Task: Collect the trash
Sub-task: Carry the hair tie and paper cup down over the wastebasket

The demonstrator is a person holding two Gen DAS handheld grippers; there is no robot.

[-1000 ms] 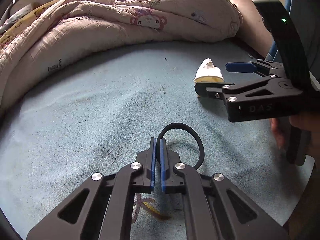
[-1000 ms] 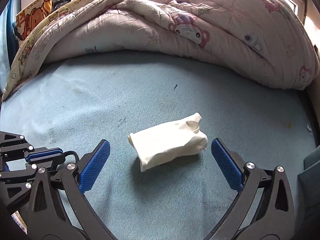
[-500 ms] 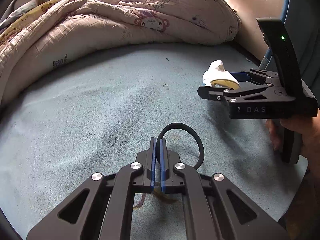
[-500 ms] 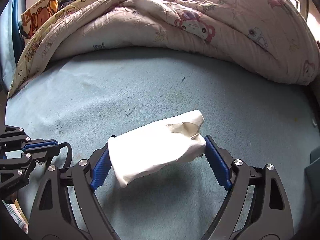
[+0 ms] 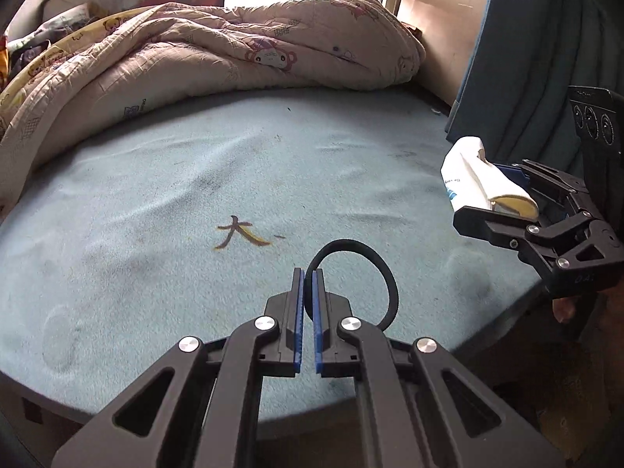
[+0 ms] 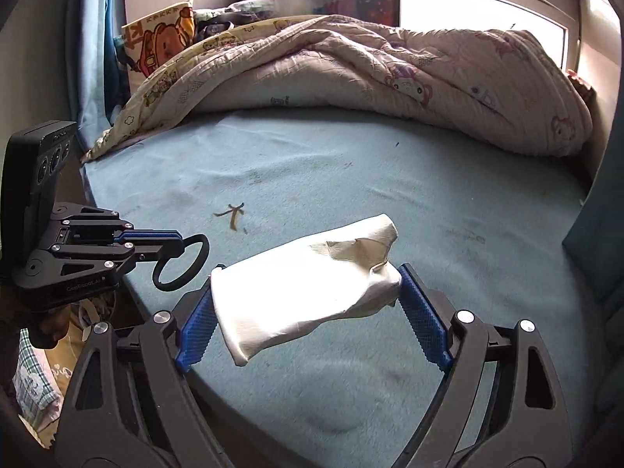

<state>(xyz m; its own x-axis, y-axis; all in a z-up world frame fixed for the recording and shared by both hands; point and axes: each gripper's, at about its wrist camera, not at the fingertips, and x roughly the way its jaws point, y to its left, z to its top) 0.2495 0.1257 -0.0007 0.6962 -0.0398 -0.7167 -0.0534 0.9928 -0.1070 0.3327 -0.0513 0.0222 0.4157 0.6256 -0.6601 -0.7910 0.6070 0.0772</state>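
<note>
My left gripper (image 5: pixel 307 273) is shut on a black rubber ring (image 5: pixel 360 279), held above the front edge of the light blue bed sheet (image 5: pixel 195 202). The ring also shows in the right wrist view (image 6: pixel 183 263), pinched by the left gripper (image 6: pixel 177 241). My right gripper (image 6: pixel 308 300) is shut on a white crumpled paper packet (image 6: pixel 308 288), lifted clear of the sheet. In the left wrist view the packet (image 5: pixel 475 179) sits in the right gripper (image 5: pixel 503 195) at the right edge.
A pink cartoon quilt (image 5: pixel 218 58) is heaped along the back of the bed, also in the right wrist view (image 6: pixel 351 70). A dark blue curtain (image 5: pixel 518 62) hangs at the right. A yellow-brown mark (image 5: pixel 238 234) is on the sheet. A checked bag (image 6: pixel 35 386) lies below the bed edge.
My right gripper closed on the white packet and lifted it off the sheet, pulling back toward the bed's edge. My left gripper, still holding the ring, also drew back.
</note>
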